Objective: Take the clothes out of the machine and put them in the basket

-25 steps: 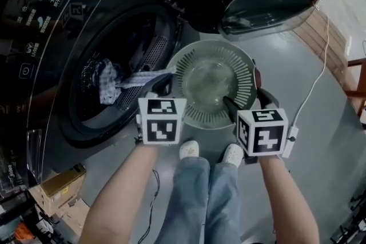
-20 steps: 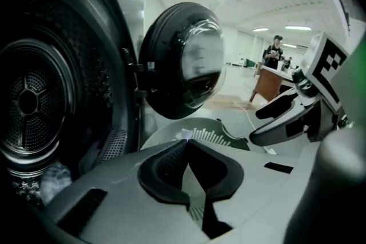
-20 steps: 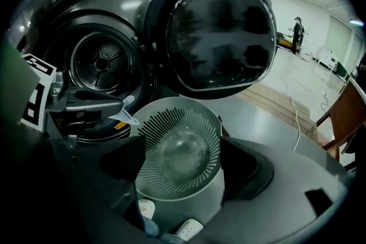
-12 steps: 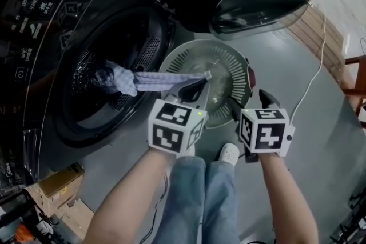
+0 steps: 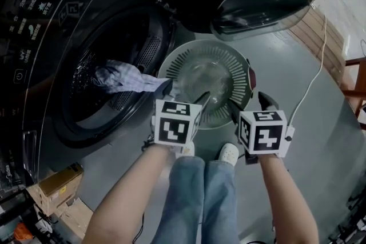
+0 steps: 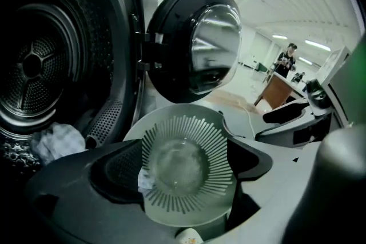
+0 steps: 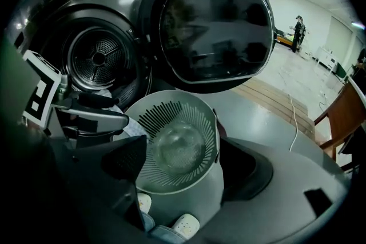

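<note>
Clothes (image 5: 123, 78) drape over drum lip (image 5: 150, 54) toward basket (image 5: 243, 74).

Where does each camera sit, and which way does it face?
Head view: on the person's head, steeply down at the basket; left gripper, right gripper, forearms, legs show.
Left gripper view: on that gripper, towards basket and drum; its jaws, just opened, nothing gripped between.
Right gripper view: on that gripper, towards basket and open door; its jaws stand apart.
All three share the basket.
</note>
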`<state>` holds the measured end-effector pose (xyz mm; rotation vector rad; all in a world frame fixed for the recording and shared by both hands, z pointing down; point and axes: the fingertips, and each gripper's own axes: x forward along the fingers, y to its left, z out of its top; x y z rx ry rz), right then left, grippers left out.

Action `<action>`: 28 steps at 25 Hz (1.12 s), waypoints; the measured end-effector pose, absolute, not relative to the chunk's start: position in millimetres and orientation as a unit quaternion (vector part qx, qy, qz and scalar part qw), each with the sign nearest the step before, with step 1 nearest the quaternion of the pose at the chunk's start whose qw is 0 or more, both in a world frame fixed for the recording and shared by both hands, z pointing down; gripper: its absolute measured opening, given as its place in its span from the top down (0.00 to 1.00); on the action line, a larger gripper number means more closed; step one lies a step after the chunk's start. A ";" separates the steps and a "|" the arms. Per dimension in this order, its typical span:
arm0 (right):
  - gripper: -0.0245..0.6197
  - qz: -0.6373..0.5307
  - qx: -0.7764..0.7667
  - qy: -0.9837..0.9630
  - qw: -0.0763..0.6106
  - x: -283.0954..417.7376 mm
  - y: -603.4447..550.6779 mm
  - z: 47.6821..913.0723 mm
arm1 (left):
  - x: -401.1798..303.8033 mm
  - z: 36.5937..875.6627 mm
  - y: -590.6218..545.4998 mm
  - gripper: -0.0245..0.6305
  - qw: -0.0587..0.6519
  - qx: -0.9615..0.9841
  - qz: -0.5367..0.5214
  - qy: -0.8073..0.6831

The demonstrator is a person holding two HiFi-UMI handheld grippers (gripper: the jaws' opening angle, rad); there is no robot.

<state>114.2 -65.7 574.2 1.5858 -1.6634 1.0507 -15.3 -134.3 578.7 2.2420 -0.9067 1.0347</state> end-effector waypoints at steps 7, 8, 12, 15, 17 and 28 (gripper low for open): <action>0.35 0.394 0.584 -0.637 0.312 98.8 -67.2 582.0 | -82.2 588.2 -156.1 0.28 0.192 0.786 0.426 -0.405; 0.35 0.395 0.582 -0.638 0.314 96.2 -67.4 584.2 | -93.3 590.0 -159.8 0.28 0.184 0.779 0.434 -0.413; 0.35 0.399 0.575 -0.640 0.317 82.9 -69.3 591.9 | -136.3 595.8 -178.6 0.28 0.163 0.752 0.458 -0.445; 0.35 0.401 0.569 -0.643 0.320 72.3 -70.9 595.9 | -164.0 600.5 -191.9 0.27 0.151 0.730 0.479 -0.463; 0.35 0.400 0.564 -0.645 0.324 66.7 -72.2 598.5 | -180.8 610.0 -196.6 0.25 0.154 0.714 0.501 -0.463; 0.35 0.415 0.550 -0.644 0.333 35.3 -69.7 624.5 | -224.8 645.9 -235.7 0.18 0.161 0.693 0.538 -0.452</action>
